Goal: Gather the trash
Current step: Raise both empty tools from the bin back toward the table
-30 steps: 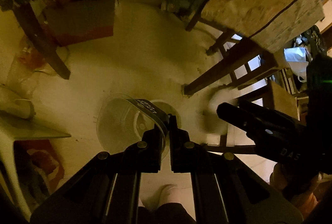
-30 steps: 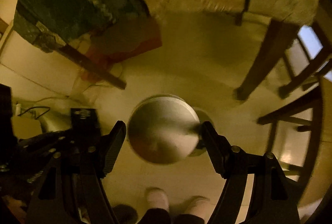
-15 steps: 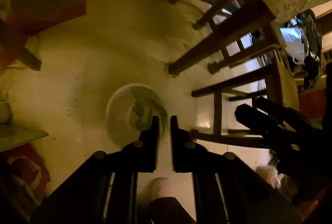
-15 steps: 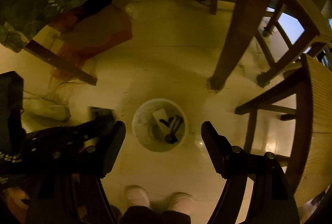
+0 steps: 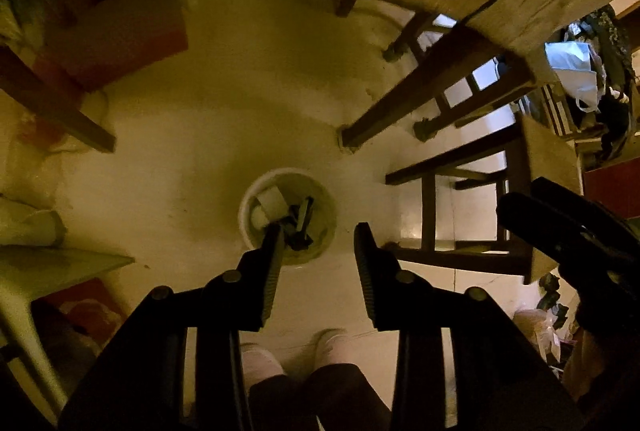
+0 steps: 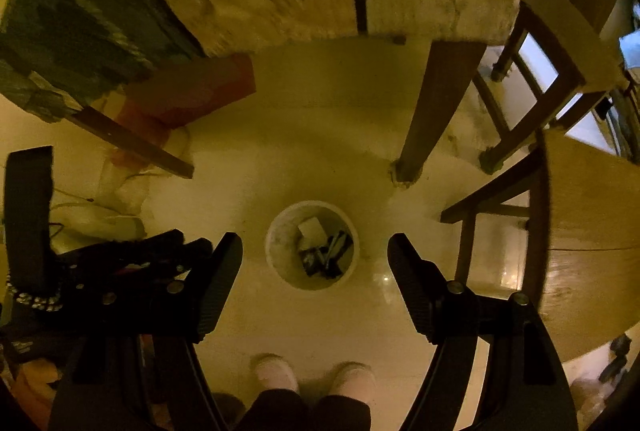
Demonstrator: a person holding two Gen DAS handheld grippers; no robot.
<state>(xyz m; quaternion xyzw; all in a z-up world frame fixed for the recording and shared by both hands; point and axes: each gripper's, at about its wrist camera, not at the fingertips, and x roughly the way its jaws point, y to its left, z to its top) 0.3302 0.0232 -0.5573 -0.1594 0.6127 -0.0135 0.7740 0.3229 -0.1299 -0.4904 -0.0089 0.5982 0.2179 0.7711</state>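
Both grippers, left gripper [image 5: 318, 235] (its jaws have just been opening) and right gripper [image 6: 315, 245], hang open and empty above the round white plastic bin [image 6: 280, 255]. Trash inside looks light; grab edges.

claws: 2 [image 5: 318, 231] [image 6: 316, 243] | white bins [image 6: 276, 231]: 1 | feet [image 6: 276, 371]: 2 | red boxes [image 6: 192, 91]: 1

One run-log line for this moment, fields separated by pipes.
left hand-held gripper: just opening, empty | right hand-held gripper: open, empty | white bin: on floor, trash inside | both above bin
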